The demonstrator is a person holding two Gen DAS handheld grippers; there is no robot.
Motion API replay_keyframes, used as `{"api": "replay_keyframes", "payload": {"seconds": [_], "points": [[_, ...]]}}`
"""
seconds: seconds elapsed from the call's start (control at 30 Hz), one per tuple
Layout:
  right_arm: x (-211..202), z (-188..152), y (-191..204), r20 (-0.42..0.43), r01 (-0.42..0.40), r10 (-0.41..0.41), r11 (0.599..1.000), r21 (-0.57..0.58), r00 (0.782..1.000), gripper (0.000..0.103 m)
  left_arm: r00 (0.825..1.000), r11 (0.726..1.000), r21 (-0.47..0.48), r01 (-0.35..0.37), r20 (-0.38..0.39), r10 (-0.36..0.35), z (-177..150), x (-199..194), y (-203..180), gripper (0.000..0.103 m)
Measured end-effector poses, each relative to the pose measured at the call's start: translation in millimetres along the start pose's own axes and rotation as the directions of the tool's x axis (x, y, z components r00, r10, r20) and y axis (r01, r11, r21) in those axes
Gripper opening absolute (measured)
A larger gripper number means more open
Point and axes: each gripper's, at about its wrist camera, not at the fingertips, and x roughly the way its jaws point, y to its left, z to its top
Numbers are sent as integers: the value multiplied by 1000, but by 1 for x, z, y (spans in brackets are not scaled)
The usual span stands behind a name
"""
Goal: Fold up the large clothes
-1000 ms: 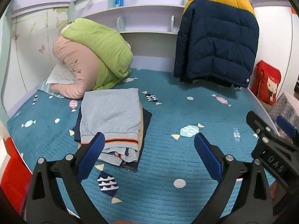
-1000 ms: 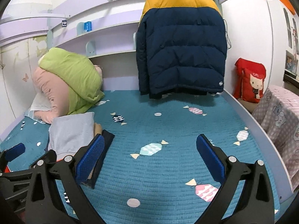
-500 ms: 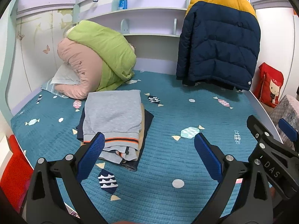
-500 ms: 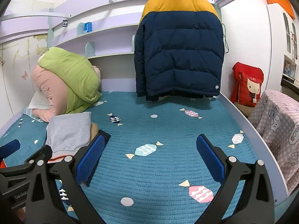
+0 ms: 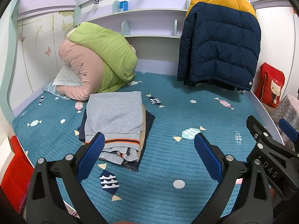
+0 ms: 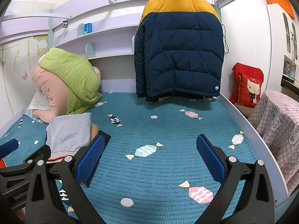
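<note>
A navy puffer jacket with a yellow yoke [image 5: 218, 43] [image 6: 179, 56] hangs on a hanger at the back of the bed, its hem just above the teal bedspread [image 5: 177, 134] [image 6: 164, 130]. A stack of folded clothes, grey sweater on top [image 5: 114, 115] [image 6: 69, 130], lies left of centre. My left gripper [image 5: 149, 149] is open and empty above the bedspread, beside the stack. My right gripper [image 6: 149, 149] is open and empty, facing the jacket from a distance. It also shows in the left wrist view [image 5: 271, 149].
A rolled green and pink quilt [image 5: 97, 61] [image 6: 67, 84] sits on a pillow at the back left. A red cat cushion [image 6: 248, 85] and a pink checked cloth [image 6: 278, 123] stand beyond the bed's right edge. Shelves [image 5: 149, 11] run along the back wall.
Both grippers have risen and pulled back slightly, so the views tilt up and show more of the jacket and shelves. Both stay open and empty.
</note>
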Motion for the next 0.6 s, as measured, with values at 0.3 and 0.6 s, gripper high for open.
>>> {"api": "replay_keyframes", "payload": {"seconds": [0.3,0.6], "points": [[-1,0,-1,-19,10,-10,1000,11,1000,95,1000,1000,-2,8,-8,-8,0,-2,1,97],[-2,-1,-1,-24,16,-16,1000,10,1000,95,1000,1000,8,13,-20,-13,-1,1,2,97]]}}
